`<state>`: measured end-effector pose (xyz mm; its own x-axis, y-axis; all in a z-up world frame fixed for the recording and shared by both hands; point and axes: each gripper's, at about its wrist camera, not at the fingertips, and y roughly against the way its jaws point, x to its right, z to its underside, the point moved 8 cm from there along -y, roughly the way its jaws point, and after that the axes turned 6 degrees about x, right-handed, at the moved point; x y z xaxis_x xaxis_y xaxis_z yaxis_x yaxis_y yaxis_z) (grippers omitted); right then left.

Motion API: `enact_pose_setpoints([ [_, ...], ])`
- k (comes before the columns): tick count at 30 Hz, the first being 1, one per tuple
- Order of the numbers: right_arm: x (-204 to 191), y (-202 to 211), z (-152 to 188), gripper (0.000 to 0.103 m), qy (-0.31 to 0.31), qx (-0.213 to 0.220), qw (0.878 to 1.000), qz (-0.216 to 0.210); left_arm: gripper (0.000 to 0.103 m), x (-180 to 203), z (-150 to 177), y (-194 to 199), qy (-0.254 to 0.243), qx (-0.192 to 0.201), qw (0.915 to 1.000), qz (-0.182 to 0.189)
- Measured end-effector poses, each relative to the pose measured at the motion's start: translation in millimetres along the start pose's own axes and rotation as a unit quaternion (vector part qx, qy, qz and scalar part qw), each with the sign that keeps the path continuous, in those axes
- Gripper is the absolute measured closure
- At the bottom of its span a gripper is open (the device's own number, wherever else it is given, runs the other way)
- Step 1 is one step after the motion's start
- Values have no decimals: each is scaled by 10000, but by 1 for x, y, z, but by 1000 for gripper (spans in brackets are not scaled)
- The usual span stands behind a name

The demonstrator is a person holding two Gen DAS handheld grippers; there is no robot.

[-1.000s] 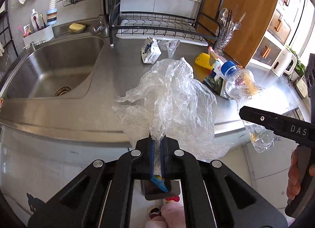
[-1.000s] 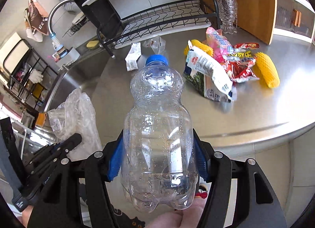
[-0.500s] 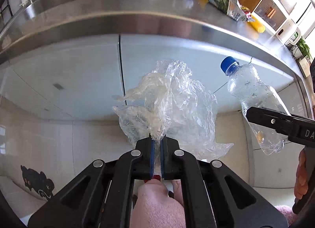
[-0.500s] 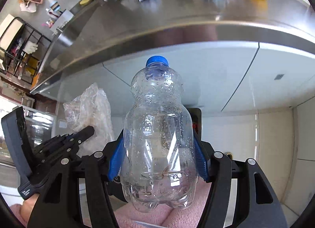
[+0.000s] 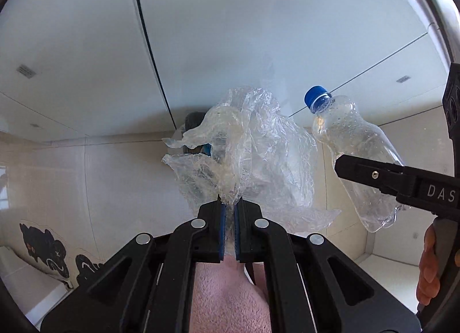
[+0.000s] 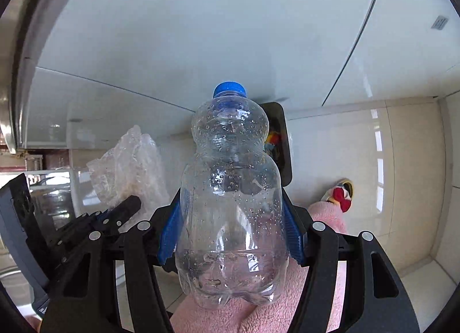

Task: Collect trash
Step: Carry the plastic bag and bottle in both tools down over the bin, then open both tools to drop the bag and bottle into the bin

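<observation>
**Both grippers loaded, held before the cabinet doors**

While the left gripper (image 5: 228, 212) has its blue-padded fingers pinched together on a crumpled clear plastic bag (image 5: 247, 154) that billows ahead of its tips, the right gripper (image 6: 234, 232) is clamped around the lower body of an empty plastic bottle (image 6: 230, 203), blue cap (image 6: 229, 90) pointing forward. Ahead of both are white cabinet doors (image 5: 258, 31); behind the bottle sits a dark bin (image 6: 280, 143).

Both grippers dropped from counter height to below countertop edge. Left gripper (image 5: 227, 219) with plastic bag (image 5: 247, 154) and right gripper (image 6: 234, 235) with bottle (image 6: 230, 189) now face white cabinet doors (image 5: 258, 31) (sink, wrappers gone from view). Dark bin (image 6: 277, 143) emerged behind bottle.
</observation>
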<state>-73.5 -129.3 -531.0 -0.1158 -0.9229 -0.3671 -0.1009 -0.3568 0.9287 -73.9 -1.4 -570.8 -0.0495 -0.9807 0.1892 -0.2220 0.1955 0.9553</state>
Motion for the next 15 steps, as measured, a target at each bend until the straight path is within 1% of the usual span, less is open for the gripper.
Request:
enact_pose_setpoints([
  [4, 11, -42, -2, 41, -313, -228, 9993, -8, 100, -6, 4, -44, 43, -237, 9997, -19],
  [8, 9, -75, -8, 41, -499, -409, 9979, -62, 100, -11, 6, -74, -15, -381, 9993, -26],
  [11, 12, -91, -10, 41, -540, -460, 9975, -62, 100, -12, 8, -87, 14, -452, 9990, 51],
  [15, 18, -103, -10, 41, -623, -537, 9966, -83, 100, -11, 7, -94, 33, -488, 9987, 127],
])
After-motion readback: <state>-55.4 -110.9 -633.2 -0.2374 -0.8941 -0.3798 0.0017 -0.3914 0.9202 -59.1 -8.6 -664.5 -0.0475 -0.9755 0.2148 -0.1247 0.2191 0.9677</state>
